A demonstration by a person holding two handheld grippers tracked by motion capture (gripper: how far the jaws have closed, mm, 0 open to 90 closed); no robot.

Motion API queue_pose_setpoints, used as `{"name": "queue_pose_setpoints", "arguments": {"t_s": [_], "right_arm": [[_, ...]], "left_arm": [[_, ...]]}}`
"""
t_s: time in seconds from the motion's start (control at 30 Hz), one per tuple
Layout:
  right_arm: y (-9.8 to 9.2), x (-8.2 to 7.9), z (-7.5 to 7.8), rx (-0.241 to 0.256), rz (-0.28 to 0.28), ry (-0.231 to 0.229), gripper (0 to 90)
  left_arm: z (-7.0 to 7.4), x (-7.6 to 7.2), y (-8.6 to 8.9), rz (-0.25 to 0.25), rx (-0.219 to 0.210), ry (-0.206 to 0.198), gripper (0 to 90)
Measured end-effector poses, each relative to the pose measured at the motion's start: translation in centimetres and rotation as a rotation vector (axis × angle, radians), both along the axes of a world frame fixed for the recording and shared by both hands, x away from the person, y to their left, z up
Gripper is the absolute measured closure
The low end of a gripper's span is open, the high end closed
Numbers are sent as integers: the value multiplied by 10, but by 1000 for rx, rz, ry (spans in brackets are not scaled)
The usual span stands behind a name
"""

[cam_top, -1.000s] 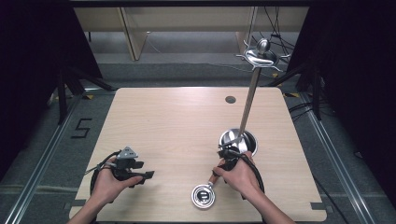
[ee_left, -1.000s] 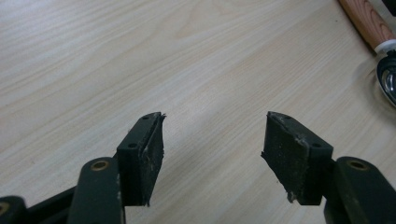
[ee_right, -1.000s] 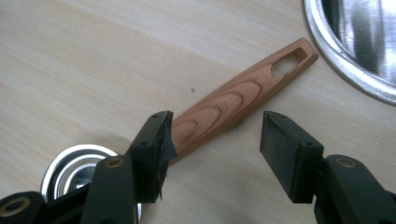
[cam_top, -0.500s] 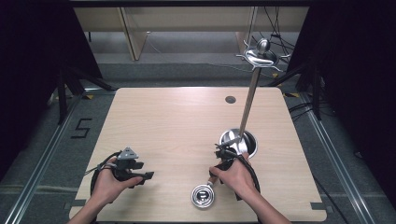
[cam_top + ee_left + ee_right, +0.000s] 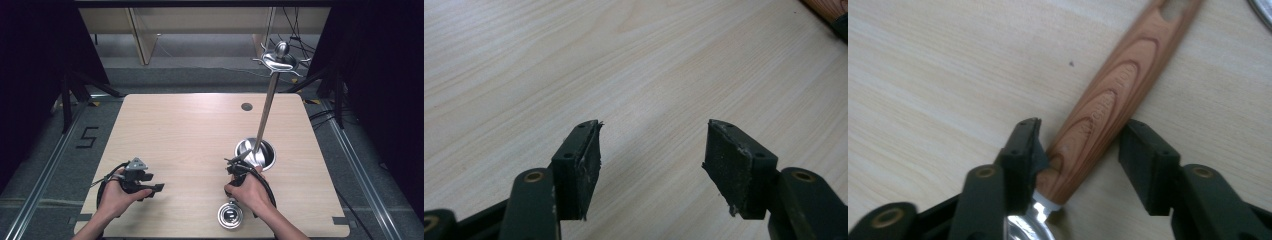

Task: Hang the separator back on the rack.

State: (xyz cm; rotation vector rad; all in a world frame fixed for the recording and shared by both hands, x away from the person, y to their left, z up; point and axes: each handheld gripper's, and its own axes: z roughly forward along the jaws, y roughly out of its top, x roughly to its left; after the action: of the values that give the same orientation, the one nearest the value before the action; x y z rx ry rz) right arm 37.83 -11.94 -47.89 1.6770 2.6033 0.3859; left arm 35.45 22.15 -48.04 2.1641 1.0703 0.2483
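The right gripper (image 5: 1078, 145) has drawn back along the ladle (image 5: 230, 215) on the table (image 5: 190, 130), its jaws wide around the wooden handle (image 5: 1113, 95), one pad touching; a grasp looks near. The left gripper (image 5: 651, 150) rests open, holding nothing.

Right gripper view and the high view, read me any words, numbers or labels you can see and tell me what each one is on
"5": a dark numeral on the grey floor left of the table, in the high view.
Wooden handle between the open jaws of the right gripper: a line of lettering runs along it, starting perhaps "Kitchen", but too blurred to read with certainty.
Nothing else readable in either view.
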Motion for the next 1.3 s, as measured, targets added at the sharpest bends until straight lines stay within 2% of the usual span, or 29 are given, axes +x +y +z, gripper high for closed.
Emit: {"name": "queue_pose_setpoints", "arguments": {"t_s": [0.03, 0.1, 0.13, 0.17, 0.27, 0.3, 0.33, 0.37, 0.43, 0.47, 0.5, 0.53, 0.57, 0.6, 0.67, 0.7, 0.73, 0.8, 0.83, 0.9, 0.93, 0.97, 1.0, 1.03, 1.1, 1.13, 1.17, 1.23, 1.3], "right_arm": [[1, -1, 1, -3, 0, 1, 575], [4, -4, 5, -64, -32, 47, 616], [2, -4, 4, -47, -17, 37, 628], [-1, -2, 2, -26, 36, 8, 631], [-4, -2, 3, -58, 69, -3, 617], [-4, -3, 5, -116, 66, -14, 600], [-3, -4, 5, -130, 57, -13, 588], [-6, -3, 3, -77, 85, -20, 587], [-3, -6, 4, -99, 47, 8, 590], [-4, -6, 3, -95, 60, 6, 593], [-4, -6, 3, -136, 81, -9, 594], [-4, -6, 3, -131, 84, -18, 602], [-4, -6, 3, -131, 84, -18, 602], [-6, -5, 3, -149, 114, -5, 621], [-3, -6, 5, -141, 77, 31, 636], [-5, -5, 4, -152, 92, 22, 638], [-6, -5, 2, -131, 94, 11, 641], [-7, -4, 3, -132, 113, 5, 653], [-7, -5, 2, -135, 95, 9, 660], [-8, -4, 3, -140, 92, 26, 670], [-10, -3, 2, -127, 108, 13, 682], [-14, 0, 2, -135, 137, 0, 692], [-14, 0, 2, -135, 137, 0, 692], [-14, -2, 2, -85, 103, 33, 693], [-15, -1, 2, -75, 115, 27, 694], [-13, -3, 4, -123, 102, 12, 693], [-11, -4, 6, -127, 73, 39, 693], [-18, -2, 4, -152, 171, 4, 693], [-20, 0, 2, -156, 220, -22, 694]], "left_arm": [[0, 0, 0, 0, 0, 0, 385], [0, 0, 0, 1, 4, 5, 385], [0, 0, 0, 1, -2, 1, 385], [0, 0, 0, 1, -2, 3, 385], [0, 0, 0, -4, 0, 6, 385], [0, 0, 0, 0, 0, 3, 385], [0, 0, 0, -3, -5, 6, 385], [0, 0, 0, 0, -6, 5, 385], [0, 0, 0, 4, -5, 3, 385], [0, 0, 0, 4, -3, 5, 385], [-1, 0, 0, 11, -9, 10, 385], [-1, 0, 0, 11, -9, 10, 385], [0, 0, 1, 3, -2, 4, 385], [0, 0, 1, 2, -1, 5, 385], [0, 0, 1, 1, -1, 4, 385], [0, 0, 1, 1, 0, 4, 385], [0, 0, 1, 1, 0, 4, 385], [0, 0, 1, 1, 0, 4, 385], [0, 0, 1, 1, 0, 4, 385], [0, 0, 1, 2, 0, 4, 385], [0, 0, 1, 0, -3, 6, 385], [0, -1, 1, -2, -4, 7, 385], [0, -1, 1, -2, -4, 7, 385], [0, -1, 1, -2, -1, 9, 385], [0, -1, 1, 4, -10, 17, 386], [0, -1, 1, 3, -9, 17, 386], [-1, -1, 1, 4, -9, 17, 385], [-1, -1, 1, 5, -10, 13, 386], [-1, -1, 0, 6, -8, 11, 386]]}}
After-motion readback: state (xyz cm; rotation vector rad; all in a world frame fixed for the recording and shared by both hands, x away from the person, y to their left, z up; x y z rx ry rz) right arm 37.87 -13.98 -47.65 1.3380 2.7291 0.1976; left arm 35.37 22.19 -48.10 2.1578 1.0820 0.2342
